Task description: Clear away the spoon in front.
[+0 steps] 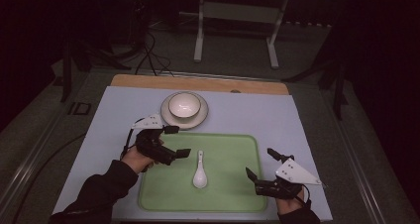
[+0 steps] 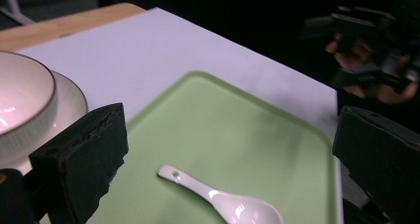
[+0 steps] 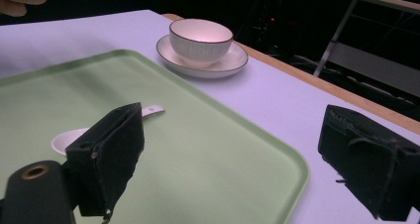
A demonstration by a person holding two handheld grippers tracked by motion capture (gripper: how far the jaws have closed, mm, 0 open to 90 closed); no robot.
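left hand-held gripper released, tray left edge | right hand-held gripper released, right edge | spoon between

The wooden surface carries a pale lavender mat. On the mat lie a green tray and a saucer.

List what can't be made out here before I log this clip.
- Spoon: in the right gripper view, its own near jaw covers the middle of it.
- Bowl and plate: cut off by the left edge of the left gripper view.
- Room behind the table: too dark in the high view to tell details.
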